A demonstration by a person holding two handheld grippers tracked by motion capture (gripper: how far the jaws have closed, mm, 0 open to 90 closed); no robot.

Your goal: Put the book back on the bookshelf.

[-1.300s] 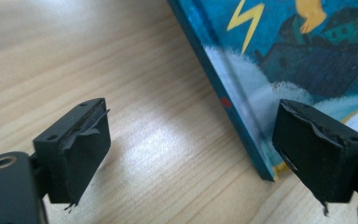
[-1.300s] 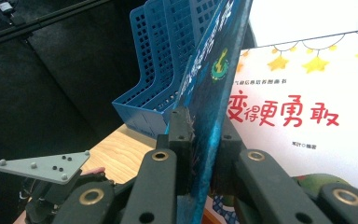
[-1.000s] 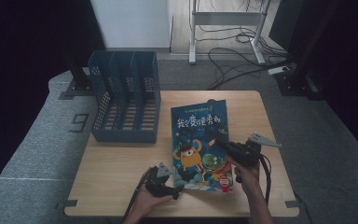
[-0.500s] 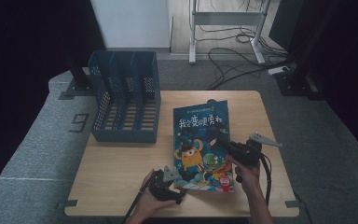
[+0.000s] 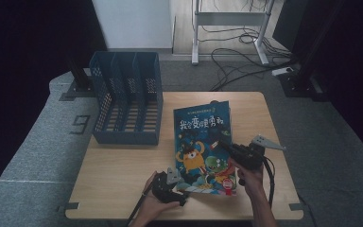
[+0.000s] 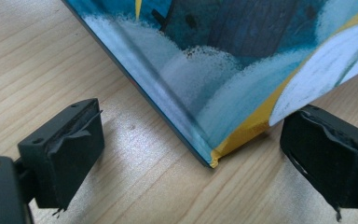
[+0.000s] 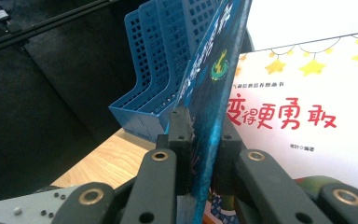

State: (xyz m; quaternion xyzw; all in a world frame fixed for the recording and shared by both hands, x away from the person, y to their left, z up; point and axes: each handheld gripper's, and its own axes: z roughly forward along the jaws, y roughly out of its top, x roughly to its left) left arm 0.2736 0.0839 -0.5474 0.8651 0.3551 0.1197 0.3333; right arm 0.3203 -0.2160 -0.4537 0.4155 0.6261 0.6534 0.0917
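At the left of the high view a blue file rack (image 5: 127, 101) stood on the worktop (image 5: 113, 184). Low in the middle, the left gripper (image 5: 177, 182) sat with jaws apart around the picture book's (image 5: 203, 146) near corner. At lower right, the right gripper (image 5: 229, 149) was clamped on the book's lifted front cover (image 7: 209, 107).

Both forearms come in from the near edge. The left claw (image 5: 182, 187) lies low, jaws spread wide apart. The right claw (image 5: 223, 144) points forward-left, jaws nearly closed, clamping something thin.
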